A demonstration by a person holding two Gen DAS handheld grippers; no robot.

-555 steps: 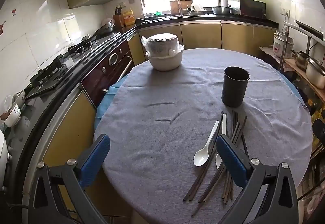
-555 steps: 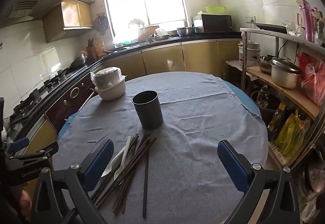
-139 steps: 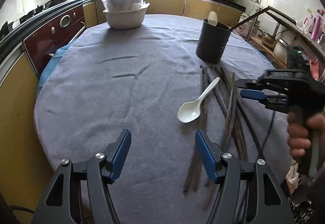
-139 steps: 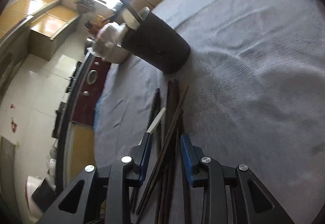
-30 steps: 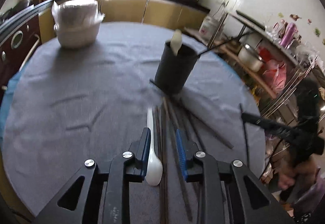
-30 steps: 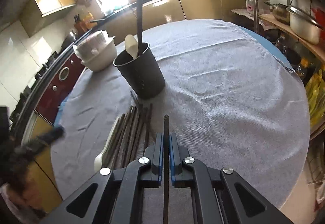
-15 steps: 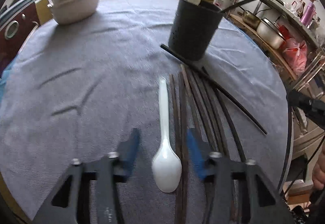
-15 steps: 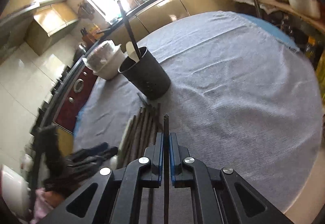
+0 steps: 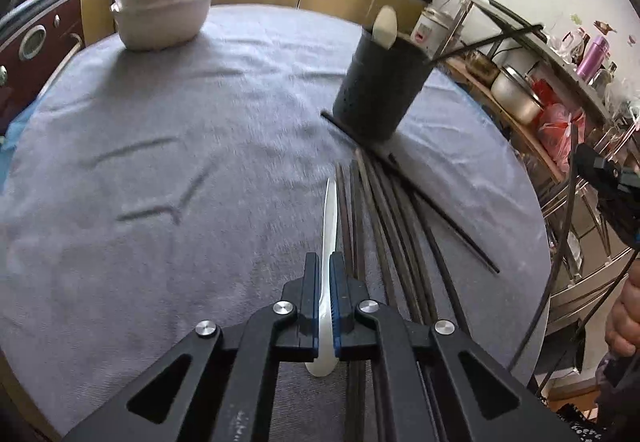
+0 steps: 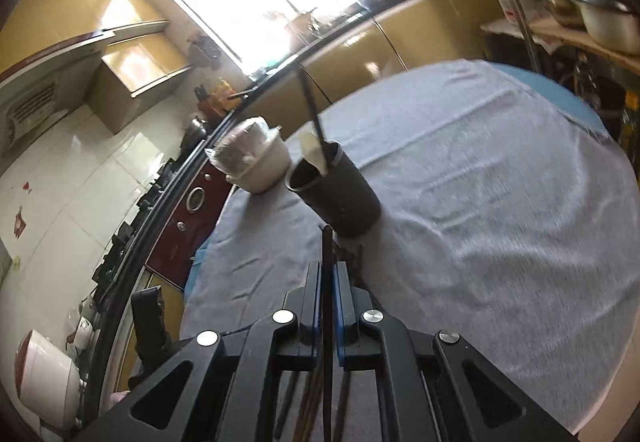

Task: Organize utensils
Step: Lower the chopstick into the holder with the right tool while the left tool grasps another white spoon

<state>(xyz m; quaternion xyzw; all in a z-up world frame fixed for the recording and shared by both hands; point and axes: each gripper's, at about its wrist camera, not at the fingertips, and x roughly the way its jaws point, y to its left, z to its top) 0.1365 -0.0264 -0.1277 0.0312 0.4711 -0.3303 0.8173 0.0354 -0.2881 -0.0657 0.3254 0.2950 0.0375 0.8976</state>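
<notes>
My left gripper is shut on a white spoon that lies on the grey cloth, handle pointing away. Several dark chopsticks lie beside it on the right. Beyond stands a black utensil holder with a white spoon and one chopstick in it. My right gripper is shut on a single dark chopstick and holds it above the table, pointing toward the holder. The right gripper also shows at the right edge of the left wrist view.
A white bowl stack wrapped in plastic stands at the far left of the round table. A metal rack with pots stands to the right. Kitchen counter and stove run along the left.
My left gripper has closed on the white spoon, having stood open around it half a second ago. My right gripper has tilted and lifted with its chopstick.
</notes>
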